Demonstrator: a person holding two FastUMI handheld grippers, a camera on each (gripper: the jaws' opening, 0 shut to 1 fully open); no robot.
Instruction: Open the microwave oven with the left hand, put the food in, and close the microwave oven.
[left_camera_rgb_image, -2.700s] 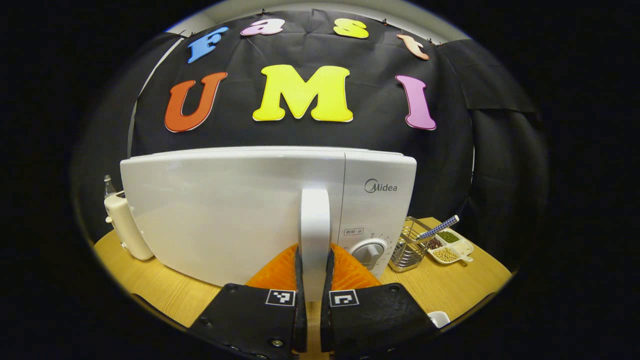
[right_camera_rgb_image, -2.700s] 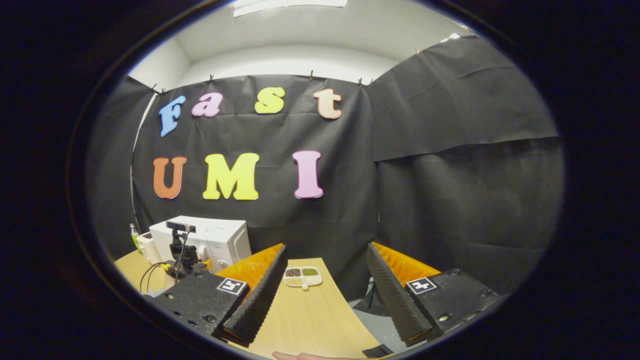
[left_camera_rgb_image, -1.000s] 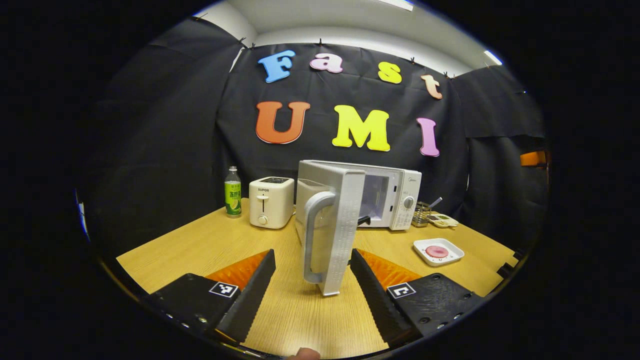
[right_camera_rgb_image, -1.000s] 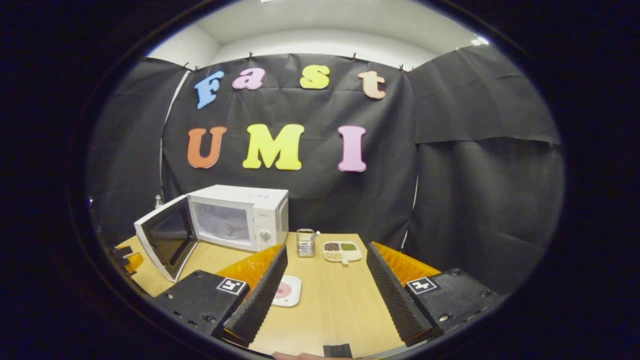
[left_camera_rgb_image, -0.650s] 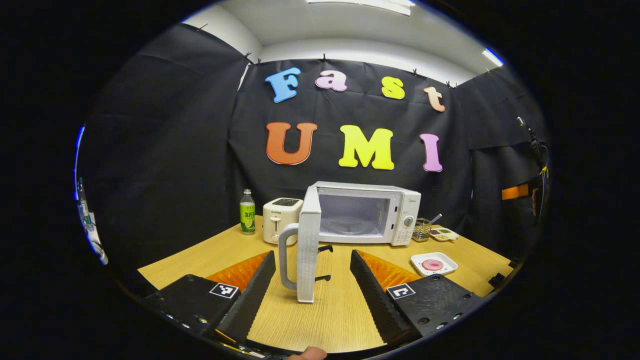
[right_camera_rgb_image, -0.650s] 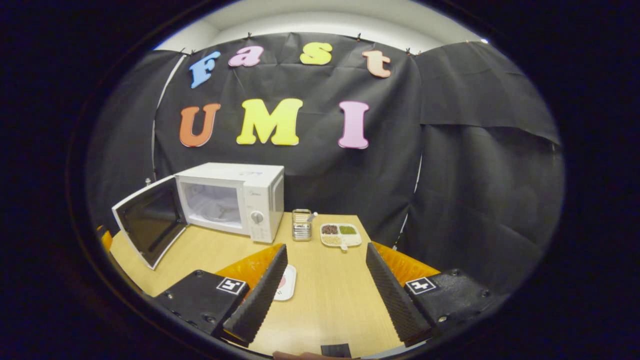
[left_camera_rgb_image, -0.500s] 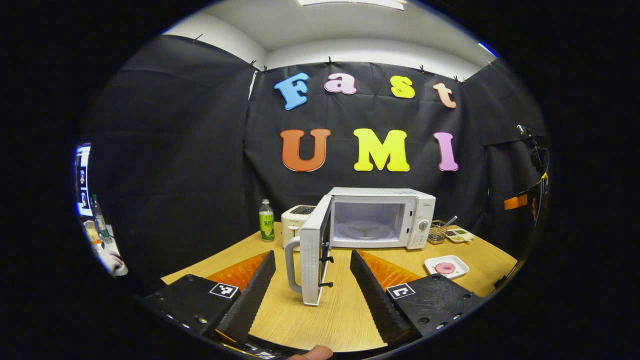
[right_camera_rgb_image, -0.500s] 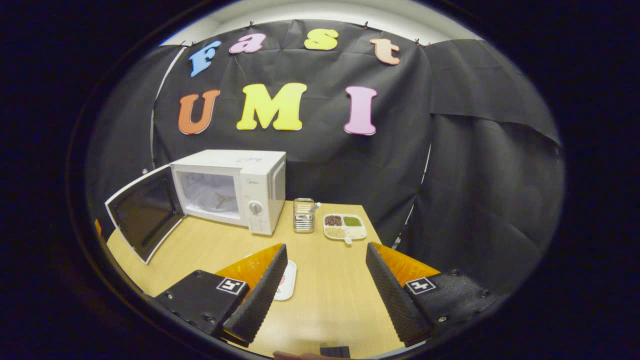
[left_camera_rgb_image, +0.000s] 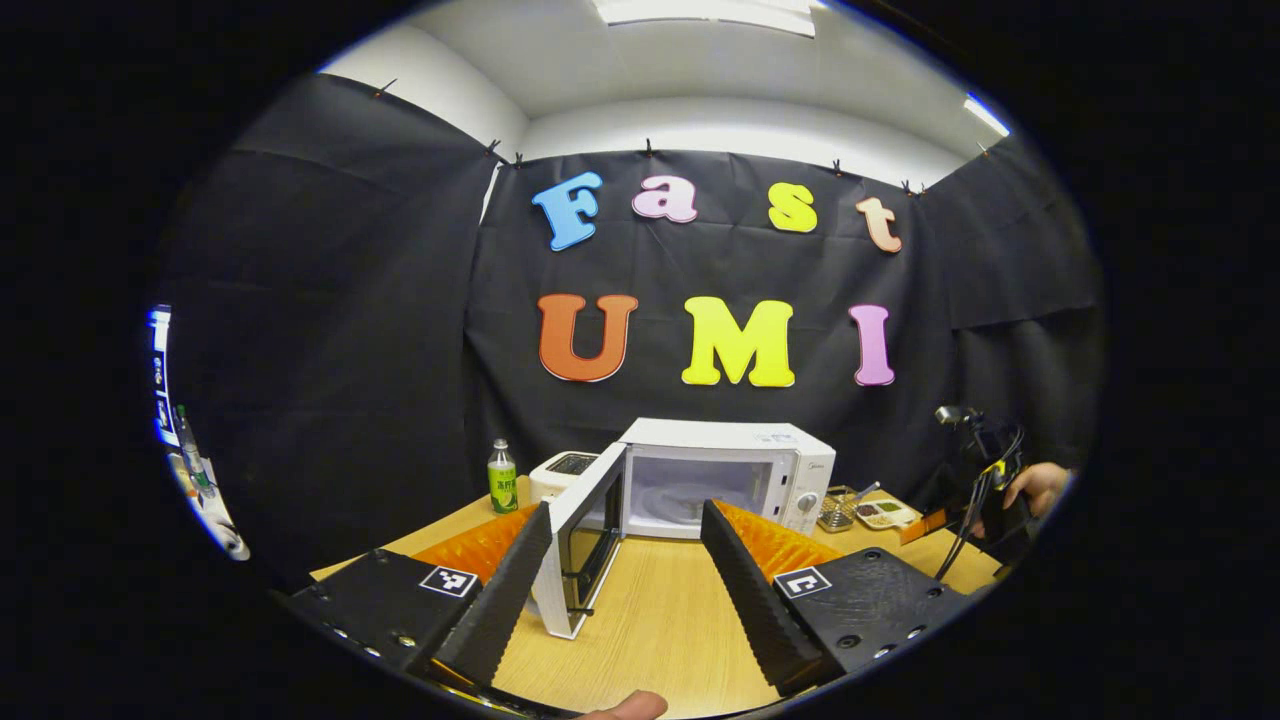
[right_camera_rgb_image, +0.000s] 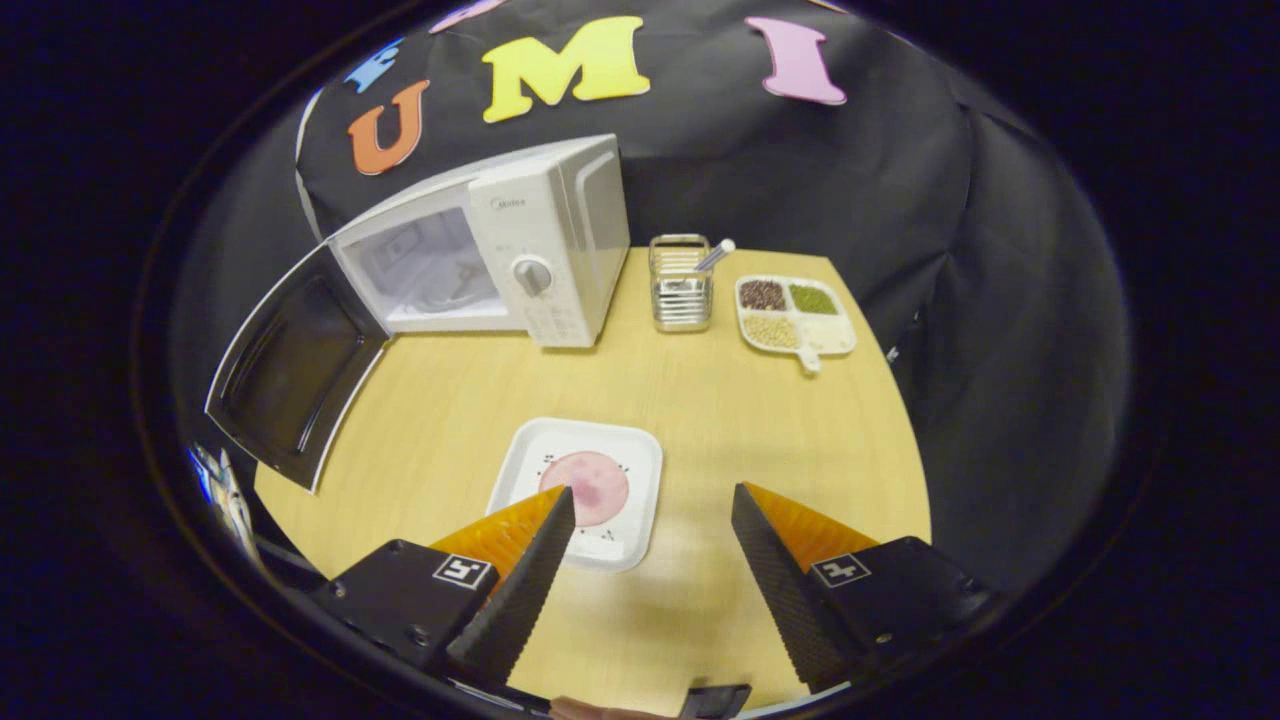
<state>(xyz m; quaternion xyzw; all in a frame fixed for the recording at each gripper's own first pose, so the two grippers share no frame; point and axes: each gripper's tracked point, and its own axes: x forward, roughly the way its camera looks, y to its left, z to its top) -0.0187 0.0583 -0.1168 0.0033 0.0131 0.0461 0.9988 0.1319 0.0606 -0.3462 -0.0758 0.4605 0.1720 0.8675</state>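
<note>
White microwave (right_camera_rgb_image: 520, 250) door (right_camera_rgb_image: 290, 370) swung open, plate (right_camera_rgb_image: 580, 490) nearby, wire basket (right_camera_rgb_image: 680, 285), bean tray (right_camera_rgb_image: 795, 315) behind, both jaws apart.

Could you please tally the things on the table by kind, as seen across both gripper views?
Appliances: 2, microwave oven, toaster
Dishes: 2, plate with food, divided tray
Wire holder: 1
Bottle: 1
Total: 6

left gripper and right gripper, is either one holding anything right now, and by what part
Nothing is held. The left gripper is open, back from the microwave door. The right gripper is open above the plate of food.
</note>
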